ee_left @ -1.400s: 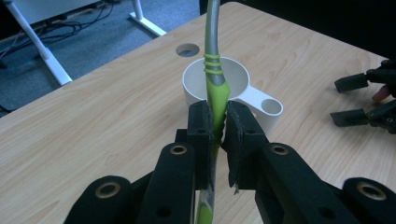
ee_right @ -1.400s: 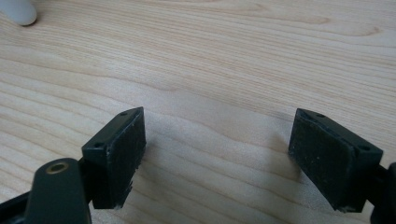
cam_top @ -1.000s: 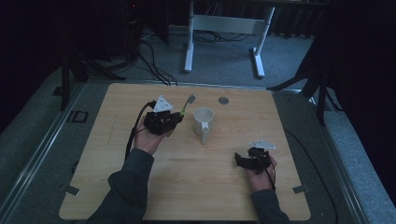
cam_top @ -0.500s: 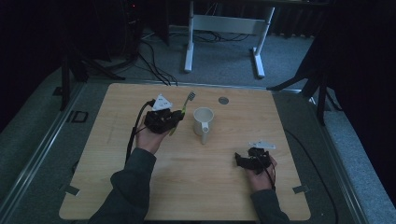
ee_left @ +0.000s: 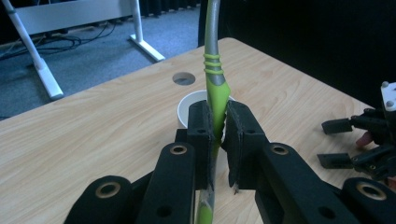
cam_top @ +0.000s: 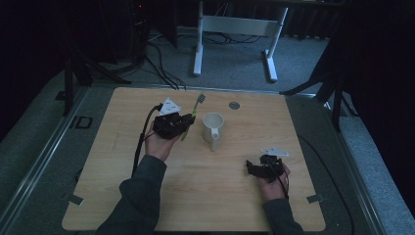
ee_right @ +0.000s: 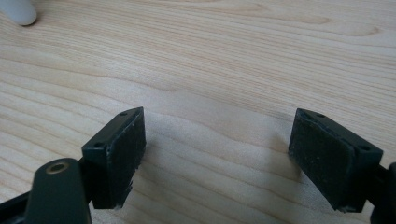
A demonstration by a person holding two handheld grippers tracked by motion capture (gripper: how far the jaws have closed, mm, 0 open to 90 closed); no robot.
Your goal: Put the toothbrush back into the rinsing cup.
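Observation:
A toothbrush (cam_top: 199, 99) with a green and grey handle is clamped between the jaws of my left gripper (cam_top: 187, 122), its bristle end pointing toward the far edge of the table. In the left gripper view the pads of my left gripper (ee_left: 219, 121) press on the green handle (ee_left: 215, 84), and a white mug (ee_left: 187, 109) stands just beyond them. From above, the mug (cam_top: 213, 126) sits right of that gripper near the table's middle. My right gripper (cam_top: 250, 169) rests low at the front right. Its jaws (ee_right: 217, 149) stand wide apart over bare wood, with nothing between them.
The wooden table (cam_top: 147, 196) has a round cable hole (cam_top: 234, 105) near its far edge. A white desk frame (cam_top: 235, 24) stands on the carpet beyond the table. Cables trail from both grippers toward the person's sleeves.

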